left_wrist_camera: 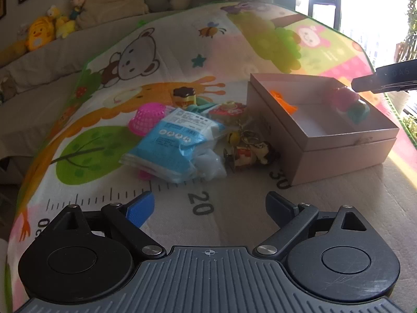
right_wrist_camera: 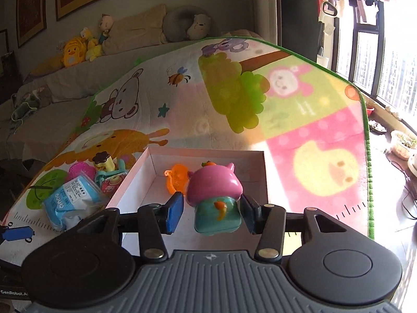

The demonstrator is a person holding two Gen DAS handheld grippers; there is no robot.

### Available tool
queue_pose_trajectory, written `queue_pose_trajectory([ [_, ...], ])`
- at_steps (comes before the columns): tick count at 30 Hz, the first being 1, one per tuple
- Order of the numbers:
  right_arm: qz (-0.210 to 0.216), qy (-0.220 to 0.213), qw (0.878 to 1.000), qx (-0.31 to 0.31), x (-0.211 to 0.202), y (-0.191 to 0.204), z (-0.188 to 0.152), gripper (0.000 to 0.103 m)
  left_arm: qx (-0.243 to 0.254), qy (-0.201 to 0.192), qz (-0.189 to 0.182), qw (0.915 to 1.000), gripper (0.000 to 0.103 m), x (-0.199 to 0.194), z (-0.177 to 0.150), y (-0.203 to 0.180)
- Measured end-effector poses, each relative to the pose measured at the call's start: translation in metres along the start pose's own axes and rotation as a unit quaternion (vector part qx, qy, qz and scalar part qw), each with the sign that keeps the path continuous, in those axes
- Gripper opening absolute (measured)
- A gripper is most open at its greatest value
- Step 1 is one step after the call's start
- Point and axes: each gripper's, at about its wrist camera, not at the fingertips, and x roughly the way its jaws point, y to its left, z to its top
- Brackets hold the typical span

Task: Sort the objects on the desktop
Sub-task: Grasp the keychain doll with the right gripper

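A pink-capped mushroom toy (right_wrist_camera: 213,187) with a teal base sits between the fingers of my right gripper (right_wrist_camera: 211,212), over the open pink box (right_wrist_camera: 262,174). A gap shows between the blue left pad (right_wrist_camera: 174,215) and the toy, so the jaws are open. In the left wrist view the toy (left_wrist_camera: 348,101) is at the box's (left_wrist_camera: 338,151) far right, under a right gripper finger (left_wrist_camera: 365,83). An orange toy (left_wrist_camera: 282,101) lies in the box. My left gripper (left_wrist_camera: 208,208) hangs wide open and empty over the mat, short of the pile.
Left of the box lies a pile: a blue packet (left_wrist_camera: 177,140), a pink basket (left_wrist_camera: 148,118), a brown-topped cake toy (left_wrist_camera: 185,95), a red packet (left_wrist_camera: 226,110) and a keychain figure (left_wrist_camera: 252,152). The cartoon play mat (left_wrist_camera: 182,52) covers the surface; a sofa with plush toys (left_wrist_camera: 41,34) stands behind.
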Motion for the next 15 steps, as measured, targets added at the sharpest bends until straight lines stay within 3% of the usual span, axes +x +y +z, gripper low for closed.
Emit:
queue_pose_trajectory([
  [7,0.056,-0.021,0.99,-0.13,-0.014,0.082,-0.02,0.048,-0.034,0.018,0.033,0.9987,0.097,0.006,-0.016,0.033],
  [11,0.071,-0.021,0.962,-0.262,-0.007,0.148,-0.044,0.048,-0.041,0.016,0.057,0.9974,0.098,0.005,-0.016,0.05],
  [15,0.066,-0.002,0.939,-0.337,0.021,0.192,-0.059,0.046,-0.057,0.025,0.07,0.9956,0.099,0.007,-0.015,0.067],
])
